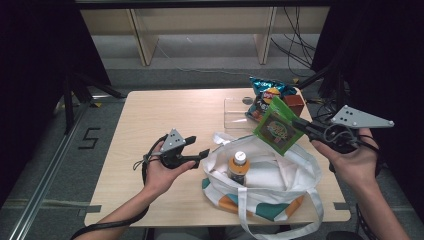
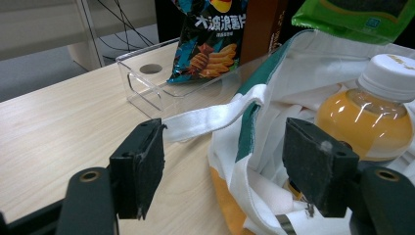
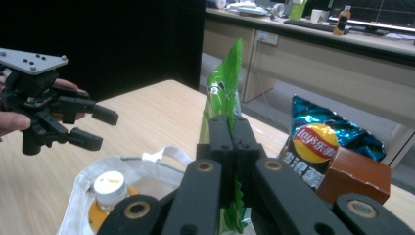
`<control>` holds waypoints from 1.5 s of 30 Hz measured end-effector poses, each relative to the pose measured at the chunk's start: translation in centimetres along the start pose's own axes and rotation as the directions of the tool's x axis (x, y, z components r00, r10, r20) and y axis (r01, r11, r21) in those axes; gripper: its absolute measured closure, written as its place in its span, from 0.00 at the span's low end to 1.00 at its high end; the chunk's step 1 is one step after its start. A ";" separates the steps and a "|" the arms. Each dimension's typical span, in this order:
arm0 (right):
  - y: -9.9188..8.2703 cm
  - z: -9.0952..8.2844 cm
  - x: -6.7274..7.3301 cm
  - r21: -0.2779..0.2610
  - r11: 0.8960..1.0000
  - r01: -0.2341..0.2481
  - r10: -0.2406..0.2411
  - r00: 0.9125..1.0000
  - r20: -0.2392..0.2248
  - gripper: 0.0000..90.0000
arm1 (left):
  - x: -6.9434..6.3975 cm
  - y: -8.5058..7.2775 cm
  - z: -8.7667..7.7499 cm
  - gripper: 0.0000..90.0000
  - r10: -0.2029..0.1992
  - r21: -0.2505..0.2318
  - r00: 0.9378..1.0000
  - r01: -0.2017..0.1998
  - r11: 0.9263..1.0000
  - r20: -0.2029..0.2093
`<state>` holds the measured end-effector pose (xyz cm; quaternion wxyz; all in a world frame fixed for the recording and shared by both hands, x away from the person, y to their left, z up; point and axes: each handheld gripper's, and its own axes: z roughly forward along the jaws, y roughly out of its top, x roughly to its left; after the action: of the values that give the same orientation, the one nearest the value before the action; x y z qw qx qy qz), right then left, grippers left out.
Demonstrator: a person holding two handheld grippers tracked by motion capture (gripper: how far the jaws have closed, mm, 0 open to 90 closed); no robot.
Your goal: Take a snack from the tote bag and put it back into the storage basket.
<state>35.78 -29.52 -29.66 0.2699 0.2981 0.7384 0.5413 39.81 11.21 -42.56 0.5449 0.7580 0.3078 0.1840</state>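
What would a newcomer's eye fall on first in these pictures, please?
Probably the bright green snack packet, pinched by the right tool and held in the air above the white cloth tote bag at the table's near edge. Next, the orange drink bottle with a white cap standing inside that bag, with the open left tool beside the bag's rim.

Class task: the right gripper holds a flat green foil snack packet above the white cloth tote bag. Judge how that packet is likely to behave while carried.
The flat green foil snack packet probably weighs little: the right gripper keeps it aloft by one edge. It looks fairly stiff, standing upright without drooping. The glossy film may slip if the jaws loosen.
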 end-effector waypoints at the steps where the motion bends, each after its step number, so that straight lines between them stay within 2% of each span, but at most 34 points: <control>1: 0.1 -0.1 0.1 0.016 1.000 -0.025 0.025 1.000 -0.003 1.00 | 0.0 0.0 0.0 0.35 -0.002 -0.001 1.000 0.002 1.000 0.000; 2: 0.2 0.0 -0.2 0.000 1.000 0.006 -0.006 1.000 0.009 1.00 | 0.0 0.0 0.0 0.35 0.000 0.000 1.000 0.000 1.000 0.000; 3: 0.3 0.0 -0.3 -0.001 1.000 0.008 -0.008 1.000 0.009 1.00 | 0.0 0.0 0.0 0.35 -0.002 0.000 1.000 0.002 1.000 0.000; 4: 0.4 0.0 -0.1 0.011 1.000 -0.027 0.027 1.000 0.011 1.00 | 0.0 0.0 0.0 0.35 -0.003 0.000 1.000 0.003 1.000 0.000; 5: 0.5 0.0 -0.4 0.003 1.000 0.001 -0.001 1.000 0.013 1.00 | 0.0 0.0 0.0 0.35 -0.003 0.000 1.000 0.003 1.000 0.000; 8: 0.8 0.2 -0.4 -0.006 1.000 -0.004 0.004 1.000 0.013 1.00 | 0.0 0.0 0.0 0.35 -0.004 0.000 1.000 0.004 1.000 -0.001; 9: 1.0 0.2 -0.6 -0.009 1.000 0.018 -0.018 1.000 0.017 1.00 | 0.0 0.0 0.0 0.35 -0.005 -0.001 1.000 0.005 1.000 0.000; 12: 1.2 0.3 -0.7 -0.012 1.000 -0.003 0.003 1.000 0.016 1.00 | 0.0 0.0 0.0 0.35 -0.005 0.000 1.000 0.005 1.000 0.000; 13: 1.3 0.4 -0.8 -0.013 1.000 0.003 -0.003 1.000 0.024 1.00 | 0.0 0.0 0.0 0.35 -0.005 0.000 1.000 0.005 1.000 0.000; 14: 1.3 0.4 -0.7 -0.005 1.000 -0.018 0.018 1.000 0.018 1.00 | 0.0 0.0 0.0 0.35 -0.001 0.001 1.000 0.001 1.000 0.002; 15: 1.4 0.5 -1.0 -0.015 1.000 0.005 -0.005 1.000 0.025 1.00 | 0.0 0.0 0.0 0.35 -0.001 0.001 1.000 0.001 1.000 0.002; 16: 1.4 0.5 -0.9 -0.010 1.000 -0.005 0.005 1.000 0.023 1.00 | 0.0 0.0 0.0 0.35 0.000 0.001 1.000 0.000 1.000 0.002; 19: 1.6 0.7 -1.2 -0.012 1.000 0.015 -0.014 1.000 0.026 1.00 | 0.0 0.0 0.1 0.35 -0.002 0.002 1.000 0.002 1.000 0.001; 27: 1.9 0.9 -1.7 -0.013 1.000 -0.001 0.002 0.999 0.037 1.00 | 0.0 0.0 0.1 0.35 0.004 -0.003 1.000 -0.004 1.000 0.011; 29: 2.0 1.1 -1.8 -0.023 1.000 0.007 -0.006 0.999 0.036 1.00 | 0.0 0.0 0.2 0.35 0.003 -0.003 1.000 -0.003 1.000 0.011; 30: 2.0 1.1 -1.8 -0.019 1.000 -0.004 0.005 0.999 0.047 1.00 | 0.0 -0.1 0.2 0.35 -0.004 -0.004 1.000 0.004 1.000 0.009; 31: 2.1 1.1 -1.9 -0.015 1.000 0.008 -0.007 0.999 0.039 1.00 | 0.0 -0.1 0.1 0.35 -0.002 -0.004 1.000 0.002 1.000 0.009; 33: 2.2 1.3 -1.8 -0.015 1.000 -0.005 0.005 0.999 0.044 1.00 | 0.0 0.0 0.1 0.35 -0.001 0.002 1.000 0.001 1.000 0.001; 36: 2.5 1.5 -2.0 -0.027 0.999 0.025 -0.024 0.998 0.054 1.00 | 0.0 0.0 0.1 0.35 -0.001 0.001 1.000 0.001 1.000 0.002; 38: 2.6 1.6 -1.8 -0.022 1.000 -0.008 0.009 0.999 0.044 1.00 | 0.0 0.0 0.1 0.35 -0.004 0.001 1.000 0.004 1.000 0.001; 41: 2.7 1.8 -2.0 -0.019 1.000 0.010 -0.009 0.999 0.049 1.00 | 0.0 0.0 0.0 0.35 -0.004 -0.002 1.000 0.004 1.000 -0.001; 42: 2.8 2.0 -2.2 -0.030 0.999 0.034 -0.033 0.998 0.053 1.00 | 0.0 0.0 0.0 0.35 -0.004 -0.003 1.000 0.004 1.000 -0.001; 44: 2.8 2.1 -2.0 -0.021 1.000 0.010 -0.008 0.999 0.049 1.00 | 0.1 0.0 0.0 0.35 -0.004 -0.003 1.000 0.004 1.000 -0.001; 45: 2.9 2.3 -2.2 -0.034 0.999 0.031 -0.029 0.998 0.060 1.00 | 0.1 0.0 0.0 0.35 -0.004 -0.002 1.000 0.004 1.000 -0.001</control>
<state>39.33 -28.99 -27.36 0.3052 0.2982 0.7249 0.5407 39.86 11.23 -42.58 0.5459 0.7567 0.3093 0.1837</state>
